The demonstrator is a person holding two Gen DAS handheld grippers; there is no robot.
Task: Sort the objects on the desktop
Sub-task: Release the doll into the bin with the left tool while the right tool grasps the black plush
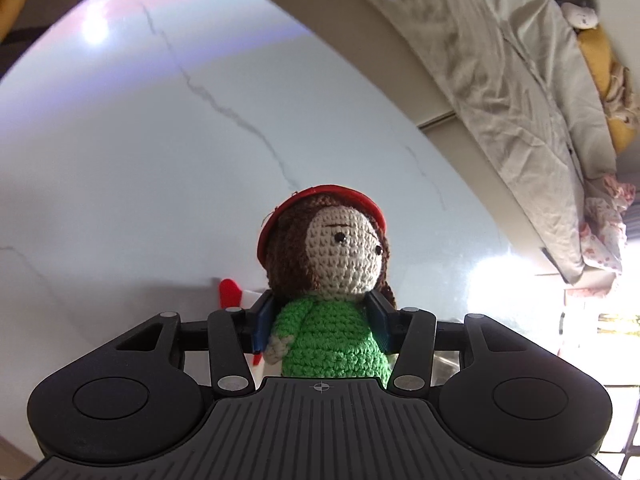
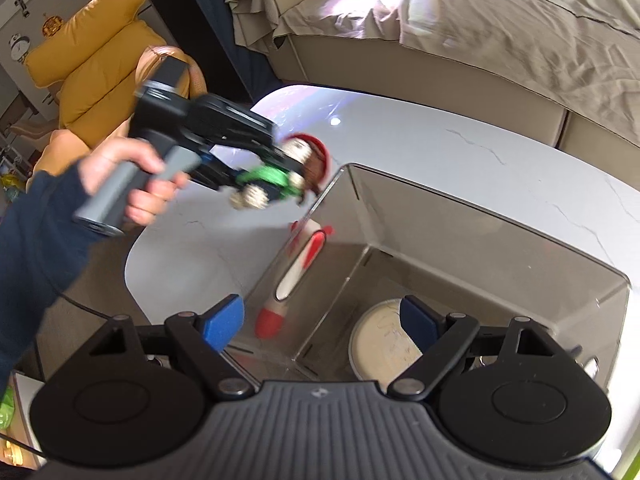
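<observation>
Crocheted doll point(image 1: 326, 300) w/ green body and red cap is clamped at the torso btwn my left gripper's point(image 1: 322, 320) blue pads, held up in the air over the white marble table point(image 1: 120, 160). Step in hand, I'd say: carrying it to the clear acrylic bin point(image 2: 480, 240) — doll sits just beside the bin's near corner, not yet over it. Next: swing it above an open compartment, then let go. Right gripper point(image 2: 322, 320) hangs w/ jaws apart, holding nothing, above the bin — a round lid point(image 2: 380, 344) lies inside, a red-white rocket toy point(image 2: 296, 276) lies by the wall.
</observation>
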